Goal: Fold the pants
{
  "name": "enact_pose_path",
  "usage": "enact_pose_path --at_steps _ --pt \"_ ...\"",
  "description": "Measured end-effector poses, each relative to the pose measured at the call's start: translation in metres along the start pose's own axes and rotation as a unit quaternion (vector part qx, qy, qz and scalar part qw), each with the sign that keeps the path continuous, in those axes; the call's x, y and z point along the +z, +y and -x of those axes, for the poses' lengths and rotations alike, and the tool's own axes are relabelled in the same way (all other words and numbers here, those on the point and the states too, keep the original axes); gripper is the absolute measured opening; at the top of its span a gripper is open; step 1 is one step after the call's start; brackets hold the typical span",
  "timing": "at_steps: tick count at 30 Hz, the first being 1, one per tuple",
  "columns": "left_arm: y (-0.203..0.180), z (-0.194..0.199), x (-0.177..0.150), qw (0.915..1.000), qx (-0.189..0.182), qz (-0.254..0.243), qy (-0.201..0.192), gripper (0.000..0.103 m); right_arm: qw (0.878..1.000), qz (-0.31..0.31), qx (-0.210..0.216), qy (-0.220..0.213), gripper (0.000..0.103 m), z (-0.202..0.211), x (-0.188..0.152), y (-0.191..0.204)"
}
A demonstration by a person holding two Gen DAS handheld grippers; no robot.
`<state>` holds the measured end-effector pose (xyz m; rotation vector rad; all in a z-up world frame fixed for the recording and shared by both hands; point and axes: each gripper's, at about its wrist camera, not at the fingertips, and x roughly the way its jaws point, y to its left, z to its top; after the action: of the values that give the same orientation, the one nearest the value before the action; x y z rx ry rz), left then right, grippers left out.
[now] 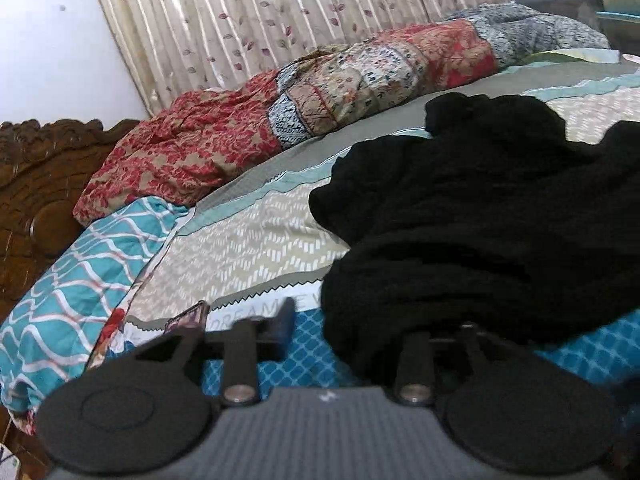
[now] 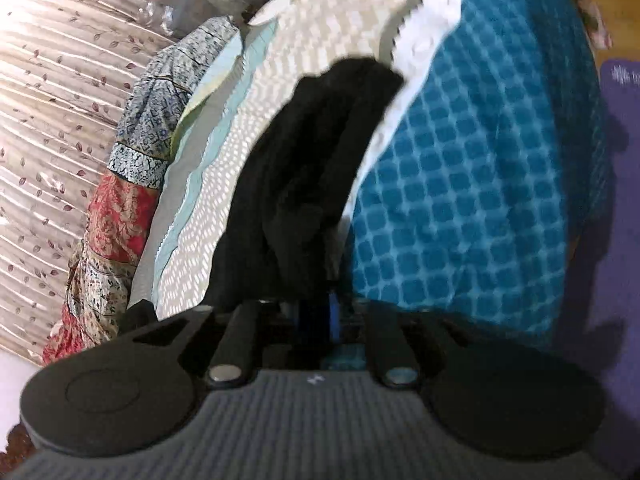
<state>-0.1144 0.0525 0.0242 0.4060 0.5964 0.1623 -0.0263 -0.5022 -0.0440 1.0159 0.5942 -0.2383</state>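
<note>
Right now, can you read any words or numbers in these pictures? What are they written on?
"DREAM": printed on the white band of the bedsheet, just past the left fingers. More letters follow it, but the black pants cover them.
Small white mark on the grey gripper body: too small to read.
Right wrist view: the white band is too blurred to read.
</note>
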Motion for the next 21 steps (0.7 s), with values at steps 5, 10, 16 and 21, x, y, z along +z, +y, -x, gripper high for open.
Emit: enact_pose_path --at_steps 5,10,16,21 --pt "0.036 0.016 -0.001 0.9931 -0.084 0.078 0.024 0.061 0.995 0.051 -0.016 -0.079 0.036 0.024 0.013 -0.012" --pt "0.087 0.000 0.003 0.9593 -0.124 0.243 0.072 0.082 0.992 0.027 -0.025 -0.117 0.053 0.009 0.040 -0.031" --pt "0.094 -0.047 0.011 0.9073 -0.174 0.359 0.132 0.080 0.992 0.015 -0.058 -0.115 0.046 -0.028 0.060 -0.042" --pt "0.084 -0.054 0.013 0.8997 -0.180 0.365 0.157 0.056 0.982 0.094 -0.082 -0.142 0.010 0.000 0.064 -0.017"
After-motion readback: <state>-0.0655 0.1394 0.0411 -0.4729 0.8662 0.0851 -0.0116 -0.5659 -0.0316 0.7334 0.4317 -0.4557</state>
